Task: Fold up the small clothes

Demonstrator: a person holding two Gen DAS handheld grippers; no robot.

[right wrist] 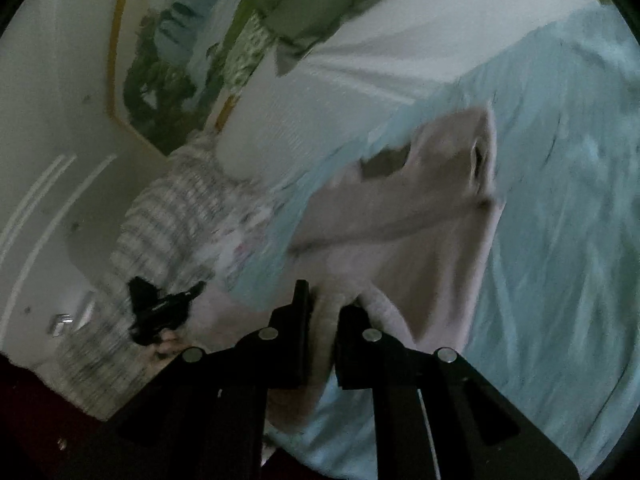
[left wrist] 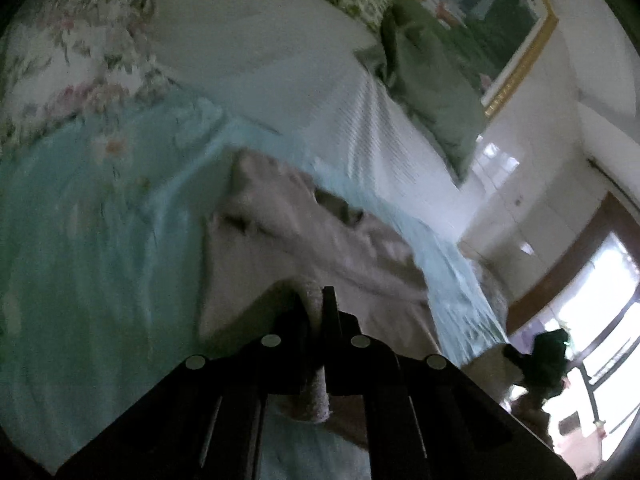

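Observation:
A small pale pink garment (left wrist: 304, 240) lies partly lifted over a light blue bed sheet (left wrist: 100, 240). My left gripper (left wrist: 316, 300) is shut on a rolled edge of the garment, and the cloth hangs down between its black fingers. In the right wrist view the same pink garment (right wrist: 400, 208) stretches away from my right gripper (right wrist: 324, 300), which is shut on another edge of it; fabric bunches between the two fingers. The other gripper shows in each view as a dark shape: the right gripper (left wrist: 540, 364) at the lower right, the left gripper (right wrist: 160, 308) at the lower left.
A floral pillow (left wrist: 72, 52), a white cover (left wrist: 256, 28) and a green pillow (left wrist: 432, 92) lie at the head of the bed, under a gold-framed picture (left wrist: 516, 40). A striped sleeve (right wrist: 168, 216) of the person shows at the left. A bright window (left wrist: 600, 320) is at the right.

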